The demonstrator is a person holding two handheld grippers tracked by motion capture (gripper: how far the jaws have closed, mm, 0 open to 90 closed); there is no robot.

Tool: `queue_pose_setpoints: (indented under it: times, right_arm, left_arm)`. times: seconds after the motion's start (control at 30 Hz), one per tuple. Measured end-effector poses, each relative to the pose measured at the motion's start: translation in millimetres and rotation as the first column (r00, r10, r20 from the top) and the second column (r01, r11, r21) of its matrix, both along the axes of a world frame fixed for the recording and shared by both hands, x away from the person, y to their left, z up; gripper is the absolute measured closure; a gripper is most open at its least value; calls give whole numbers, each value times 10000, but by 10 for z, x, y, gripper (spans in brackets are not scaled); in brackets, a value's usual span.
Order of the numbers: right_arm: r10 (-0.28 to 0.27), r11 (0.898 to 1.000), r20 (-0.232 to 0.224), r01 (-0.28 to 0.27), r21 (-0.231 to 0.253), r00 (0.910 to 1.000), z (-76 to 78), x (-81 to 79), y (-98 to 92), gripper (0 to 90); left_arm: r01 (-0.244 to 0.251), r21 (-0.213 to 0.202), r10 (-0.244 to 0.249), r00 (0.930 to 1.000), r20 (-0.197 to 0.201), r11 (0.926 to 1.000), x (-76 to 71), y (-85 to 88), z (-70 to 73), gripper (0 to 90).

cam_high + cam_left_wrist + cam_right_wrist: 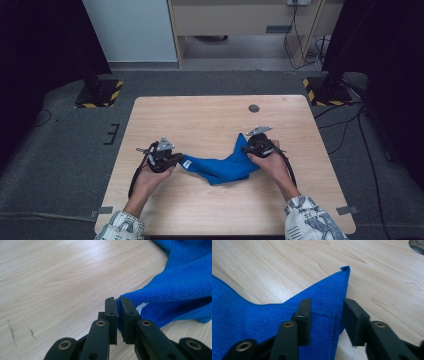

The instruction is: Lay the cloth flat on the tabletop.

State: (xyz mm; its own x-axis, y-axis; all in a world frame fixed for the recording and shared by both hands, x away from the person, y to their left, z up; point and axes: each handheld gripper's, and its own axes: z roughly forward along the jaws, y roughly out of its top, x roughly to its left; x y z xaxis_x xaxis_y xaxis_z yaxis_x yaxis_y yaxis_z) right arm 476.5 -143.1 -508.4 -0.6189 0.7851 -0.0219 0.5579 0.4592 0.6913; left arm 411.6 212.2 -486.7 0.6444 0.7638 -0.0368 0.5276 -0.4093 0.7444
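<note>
1. High view: a blue cloth [222, 167] lies bunched in the middle of the tabletop [200, 120], near the front edge. The left gripper [175, 159] is at its left end and the right gripper [246, 148] is at its right end, where one corner pokes up. The cloth sags between them, so it looks soft, light and floppy. It will bend and droop, not stay flat.

2. Left gripper view: the jaws are almost closed and pinch the cloth's [180, 290] edge between them, next to a small white tag [141, 307]. The fuzzy cloth looks easy to hold and I don't think it will slip out.

3. Right gripper view: the jaws stand partly open, one on each side of the cloth's [262, 315] stitched hem, just below the pointed corner. They do not squeeze it yet. The hem by that corner looks like the best place to grab, because it is thicker there. Nothing here can break, so a firm pinch is fine.
</note>
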Motion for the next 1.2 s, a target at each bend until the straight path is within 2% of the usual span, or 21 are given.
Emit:
queue_pose_setpoints:
  times: [0.07,0.17,0.37,0.47,0.57,0.73,0.87,1.03,1.2]
  right_arm:
    - [105,9999,-92,-106,-95,9999,-23,2,12,534]
    - [237,9993,-291,-245,-276,9993,-56,-2,12,555]
    - [322,9983,-206,-331,-476,9993,-56,-63,-24,767]
    - [373,9986,-209,-380,-374,9991,-34,-103,-77,837]
    - [315,9995,-73,-315,-5,9995,24,-141,-146,871]
    - [320,9992,-29,-319,235,9995,112,-190,-223,881]
    - [69,9991,-73,-66,424,9999,157,-265,-311,883]
    - [-161,9979,-327,181,619,9993,98,-342,-453,866]
    - [-320,9963,-479,358,788,9983,1,-370,-542,852]
  left_arm:
    - [-20,-22,20,10000,39,10000,-1,4,5,848]
    - [-24,-5,24,10000,64,10000,1,6,0,848]
    - [-135,-66,136,9998,144,9999,6,8,0,849]
    - [-186,-103,188,9997,186,9998,12,15,-2,850]
    - [-233,-114,235,9995,190,9997,20,16,-10,850]
    - [-262,-97,264,9994,222,9996,49,-7,-20,850]
    - [-158,-178,161,9997,199,9997,105,-89,-27,849]
    - [18,-122,-16,9998,190,9999,171,-252,-46,844]
    - [153,52,-154,9997,210,9999,137,-315,-77,845]
